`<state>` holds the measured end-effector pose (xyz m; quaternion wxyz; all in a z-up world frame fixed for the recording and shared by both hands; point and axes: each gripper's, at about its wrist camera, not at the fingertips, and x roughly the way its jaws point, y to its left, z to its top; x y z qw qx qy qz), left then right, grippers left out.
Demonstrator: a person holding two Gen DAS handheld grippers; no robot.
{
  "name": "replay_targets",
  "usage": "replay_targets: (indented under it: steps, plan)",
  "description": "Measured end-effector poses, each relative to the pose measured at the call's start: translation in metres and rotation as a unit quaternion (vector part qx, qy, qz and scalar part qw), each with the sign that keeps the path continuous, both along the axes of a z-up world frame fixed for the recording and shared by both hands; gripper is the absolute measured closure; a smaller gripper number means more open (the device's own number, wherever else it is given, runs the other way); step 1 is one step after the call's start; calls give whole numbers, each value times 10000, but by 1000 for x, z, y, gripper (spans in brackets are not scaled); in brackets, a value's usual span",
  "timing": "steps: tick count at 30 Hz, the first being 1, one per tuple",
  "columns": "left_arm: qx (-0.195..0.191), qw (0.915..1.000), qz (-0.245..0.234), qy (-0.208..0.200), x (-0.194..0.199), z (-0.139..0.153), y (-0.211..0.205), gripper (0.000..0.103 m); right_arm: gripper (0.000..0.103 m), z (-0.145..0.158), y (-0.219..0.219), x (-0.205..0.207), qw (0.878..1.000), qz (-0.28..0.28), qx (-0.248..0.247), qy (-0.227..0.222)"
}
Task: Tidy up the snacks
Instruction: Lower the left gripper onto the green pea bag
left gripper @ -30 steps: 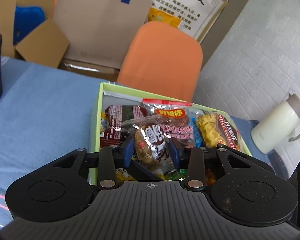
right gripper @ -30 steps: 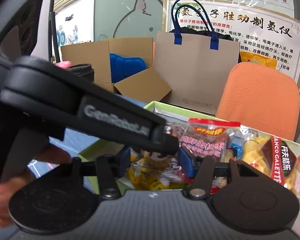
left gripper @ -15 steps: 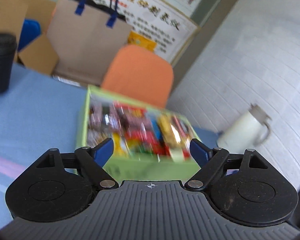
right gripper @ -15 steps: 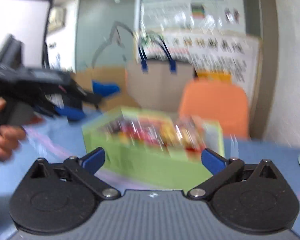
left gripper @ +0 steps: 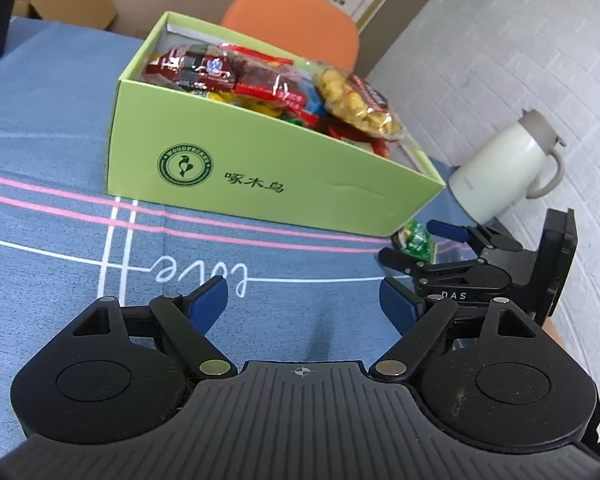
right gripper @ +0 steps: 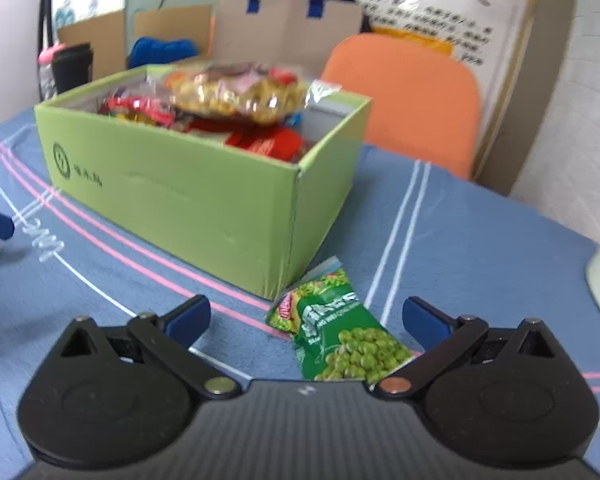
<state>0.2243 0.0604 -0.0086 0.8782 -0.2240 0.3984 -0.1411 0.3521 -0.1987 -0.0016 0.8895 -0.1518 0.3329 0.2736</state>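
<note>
Right wrist: pea packet (right gripper: 342,334) lies between open tool (right gripper: 306,316) fingers.

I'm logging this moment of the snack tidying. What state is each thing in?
green box: lid off, heaped with snack packets, upright on the table.
green pea packet: sealed, lying flat on the tablecloth by the box corner, not yet packed.
left tool: open, empty.
right tool: open, poised over the pea packet, not gripping.
white jug: upright, lid on.
</note>
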Motion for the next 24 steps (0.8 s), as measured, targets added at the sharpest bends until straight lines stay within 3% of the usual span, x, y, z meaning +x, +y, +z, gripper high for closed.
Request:
replay_targets:
  steps: [10,14,18,24]
  plan:
    - [-13,9999,29,113,5,-5,1,30,0,-4,18,-51,9988,474,108,-86]
    - [-30,9999,-85,128,2,-4,-3,30,1,-1,31,-68,9987,454,196,83]
    - [-19,9998,-163,78,-5,0,-4,28,1,7,48,-102,9957,730,547,145]
    - [-133,9997,-188,113,-16,1,-3,28,1,6,59,-156,9901,477,1203,538]
